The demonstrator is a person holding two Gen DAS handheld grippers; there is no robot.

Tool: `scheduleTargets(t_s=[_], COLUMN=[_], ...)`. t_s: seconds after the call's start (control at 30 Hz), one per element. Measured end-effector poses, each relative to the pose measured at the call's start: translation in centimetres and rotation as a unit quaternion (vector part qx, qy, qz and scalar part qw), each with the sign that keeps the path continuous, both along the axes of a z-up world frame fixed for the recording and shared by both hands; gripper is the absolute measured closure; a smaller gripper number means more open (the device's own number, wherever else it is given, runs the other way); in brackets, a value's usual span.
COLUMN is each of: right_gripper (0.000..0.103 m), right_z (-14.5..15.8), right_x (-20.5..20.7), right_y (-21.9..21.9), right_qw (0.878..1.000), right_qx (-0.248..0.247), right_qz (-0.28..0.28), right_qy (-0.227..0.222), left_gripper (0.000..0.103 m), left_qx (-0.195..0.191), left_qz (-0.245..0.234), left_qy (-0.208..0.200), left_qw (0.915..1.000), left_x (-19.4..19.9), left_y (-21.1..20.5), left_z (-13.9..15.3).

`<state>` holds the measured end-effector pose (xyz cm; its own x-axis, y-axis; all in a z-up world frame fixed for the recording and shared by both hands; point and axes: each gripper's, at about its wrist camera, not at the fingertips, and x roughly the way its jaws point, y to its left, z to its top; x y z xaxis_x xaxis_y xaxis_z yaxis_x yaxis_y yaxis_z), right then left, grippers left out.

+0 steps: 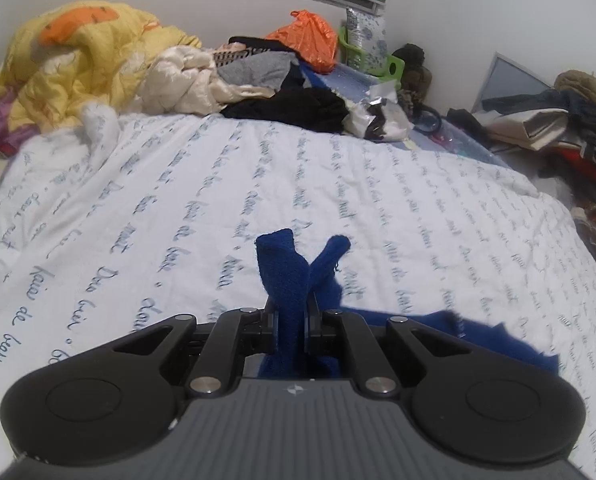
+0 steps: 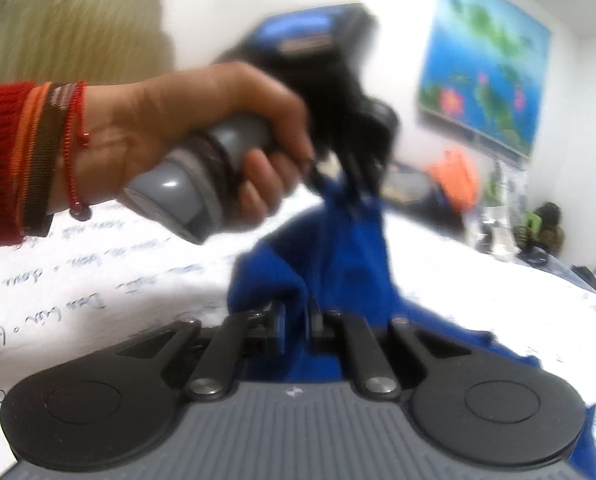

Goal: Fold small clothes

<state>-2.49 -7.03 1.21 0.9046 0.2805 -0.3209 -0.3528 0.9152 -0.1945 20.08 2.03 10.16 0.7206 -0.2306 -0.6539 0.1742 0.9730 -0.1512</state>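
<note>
A small dark-blue knitted garment (image 1: 285,280) is pinched in my left gripper (image 1: 293,316), which is shut on it. Two folds of the cloth stick up past the fingers, and the rest trails right over the white bedspread (image 1: 177,184). In the blurred right wrist view my right gripper (image 2: 295,320) is shut on another part of the same blue garment (image 2: 358,256). The cloth hangs stretched between both grippers. A person's hand (image 2: 185,120) in a red sleeve holds the left gripper (image 2: 352,188) above and beyond the right one.
A yellow quilt (image 1: 81,64), cream bedding and a heap of dark and grey clothes (image 1: 281,92) lie along the far side of the bed. An orange bag (image 1: 310,40) and a green basket (image 1: 362,52) stand by the wall. More clothes (image 1: 570,128) are piled at the right.
</note>
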Motion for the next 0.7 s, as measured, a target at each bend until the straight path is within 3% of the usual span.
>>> scheduleTargets(t_s=[0.33,0.7], right_gripper=[0.095,0.096], right_z=[1.8,0.3], right_x=[-1.8,-4.8], right_y=[-8.1,-16.0], right_qw=[0.994,0.976], right_qx=[0.071,0.138], right_qz=[-0.081,-0.165], right_qy=[-0.007,0.026], left_gripper=[0.092,0.092], left_qx=[0.008,0.046], left_qz=[-0.033,-0.103], left_qy=[-0.021,-0.033], left_qw=[0.9992,0.993], left_x=[-1.5,-3.6], left_y=[-8.6,-18.5], left_z=[2.5,0.7])
